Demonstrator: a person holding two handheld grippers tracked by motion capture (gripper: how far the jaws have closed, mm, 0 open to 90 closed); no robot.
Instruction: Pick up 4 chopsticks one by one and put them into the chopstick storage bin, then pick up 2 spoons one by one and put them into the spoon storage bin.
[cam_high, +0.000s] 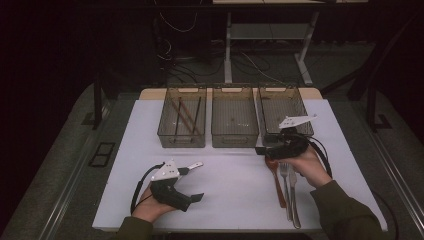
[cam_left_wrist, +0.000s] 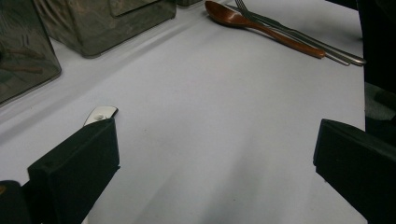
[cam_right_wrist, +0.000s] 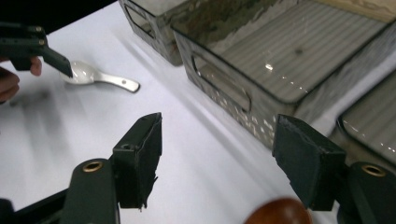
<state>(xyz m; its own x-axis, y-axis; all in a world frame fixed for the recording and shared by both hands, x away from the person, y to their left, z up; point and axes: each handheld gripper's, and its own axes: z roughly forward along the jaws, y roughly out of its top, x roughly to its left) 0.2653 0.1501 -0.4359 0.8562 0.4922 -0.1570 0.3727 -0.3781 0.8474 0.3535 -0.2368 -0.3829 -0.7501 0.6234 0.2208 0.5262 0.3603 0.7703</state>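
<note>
Brown wooden spoon (cam_high: 275, 176) lies below the right claw (cam_right_wrist: 217, 154) — jaws wide, empty

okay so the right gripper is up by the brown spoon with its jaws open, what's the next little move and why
Probably lower the right gripper over the brown spoon and close on it: the jaws stand open and empty, with the spoon's bowl just below them in the right gripper view.

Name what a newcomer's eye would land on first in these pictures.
Three smoky see-through bins stand in a row at the white table's far edge, the left one holding dark chopsticks. Near the right gripper, open over the table, lie a brown wooden spoon, a fork and a knife side by side.
</note>
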